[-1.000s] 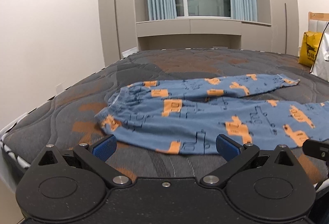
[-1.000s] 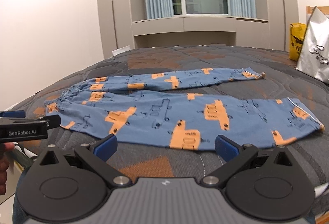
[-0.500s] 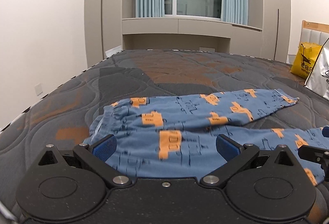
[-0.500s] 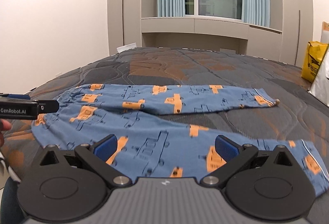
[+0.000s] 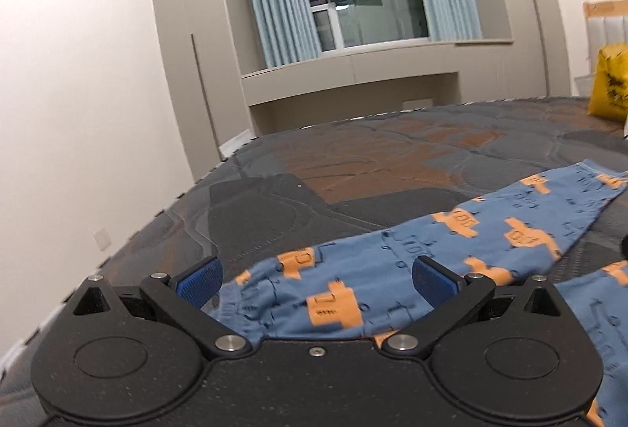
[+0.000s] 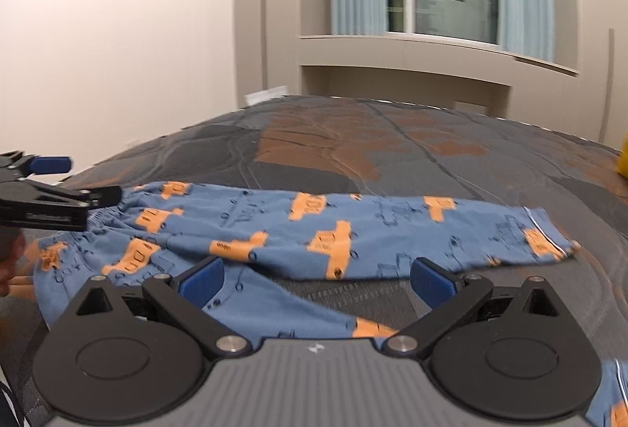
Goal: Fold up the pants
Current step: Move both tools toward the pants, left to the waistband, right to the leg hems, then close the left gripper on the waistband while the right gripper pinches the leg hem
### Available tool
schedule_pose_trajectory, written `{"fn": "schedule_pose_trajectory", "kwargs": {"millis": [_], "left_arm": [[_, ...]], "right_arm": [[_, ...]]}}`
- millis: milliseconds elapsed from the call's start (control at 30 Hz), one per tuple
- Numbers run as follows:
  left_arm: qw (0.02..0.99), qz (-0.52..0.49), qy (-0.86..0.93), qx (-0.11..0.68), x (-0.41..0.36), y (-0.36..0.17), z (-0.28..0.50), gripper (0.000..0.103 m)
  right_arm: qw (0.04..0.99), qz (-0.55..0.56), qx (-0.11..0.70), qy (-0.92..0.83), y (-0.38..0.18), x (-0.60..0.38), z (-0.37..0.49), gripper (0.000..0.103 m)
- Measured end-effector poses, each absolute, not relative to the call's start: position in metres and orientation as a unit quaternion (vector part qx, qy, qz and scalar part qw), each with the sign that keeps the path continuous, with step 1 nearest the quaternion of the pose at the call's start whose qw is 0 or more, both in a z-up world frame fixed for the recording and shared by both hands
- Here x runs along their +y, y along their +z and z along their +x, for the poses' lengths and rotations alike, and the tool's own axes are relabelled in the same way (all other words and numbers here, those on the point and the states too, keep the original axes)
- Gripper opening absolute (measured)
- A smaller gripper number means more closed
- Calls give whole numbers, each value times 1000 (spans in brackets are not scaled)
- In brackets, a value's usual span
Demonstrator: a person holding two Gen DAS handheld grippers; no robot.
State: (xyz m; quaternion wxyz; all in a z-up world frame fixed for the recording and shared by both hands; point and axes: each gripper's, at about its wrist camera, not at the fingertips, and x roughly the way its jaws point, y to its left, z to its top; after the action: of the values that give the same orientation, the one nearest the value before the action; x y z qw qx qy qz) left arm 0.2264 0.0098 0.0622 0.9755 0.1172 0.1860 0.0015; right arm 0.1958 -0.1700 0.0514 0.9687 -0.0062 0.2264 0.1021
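The pants lie spread flat on the bed, both legs running off to the right and the waistband at the left, the legs splayed apart with a strip of bedcover showing between them. Both tongs hang over the near part of the cloth with their blue pads wide apart and nothing held: the left tongs above the waist end, the right tongs above the gap where the legs part. The risk I see is a thin grab; close on only the top layer of that soft knit and the leg will peel open instead of folding over whole. The cloth could also drag and bunch on the quilted cover (it looks grippy), leaving the two legs misaligned.
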Motion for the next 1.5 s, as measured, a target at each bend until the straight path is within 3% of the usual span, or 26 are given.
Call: {"fn": "schedule_pose_trajectory", "kwargs": {"millis": [200, 533, 733, 900, 1133, 1200, 1333, 1400, 1500], "left_arm": [[965, 91, 0, 245, 20, 60, 265, 103], [959, 99, -18, 265, 34, 55, 323, 103], [949, 74, -128, 277, 60, 48, 377, 103], [929, 74, -185, 313, 80, 42, 419, 103], [899, 84, -210, 375, 107, 31, 457, 102], [891, 87, -213, 391, 112, 29, 462, 102], [879, 56, -209, 425, 124, 28, 474, 91], [871, 42, -213, 441, 126, 26, 478, 79], [861, 32, -228, 454, 126, 23, 478, 69]], "right_arm": [[961, -63, 219, 156, 53, -180, 224, 103], [936, -125, 242, 224, 58, -198, 297, 103], [918, -141, 274, 251, 53, -208, 365, 103], [904, -144, 296, 274, 45, -211, 420, 94], [884, -149, 305, 321, 37, -198, 467, 90], [879, -150, 313, 326, 32, -195, 478, 82], [872, -158, 330, 326, 20, -189, 496, 67], [869, -155, 334, 331, 16, -189, 501, 58], [862, -156, 340, 341, 14, -188, 505, 54]]}}
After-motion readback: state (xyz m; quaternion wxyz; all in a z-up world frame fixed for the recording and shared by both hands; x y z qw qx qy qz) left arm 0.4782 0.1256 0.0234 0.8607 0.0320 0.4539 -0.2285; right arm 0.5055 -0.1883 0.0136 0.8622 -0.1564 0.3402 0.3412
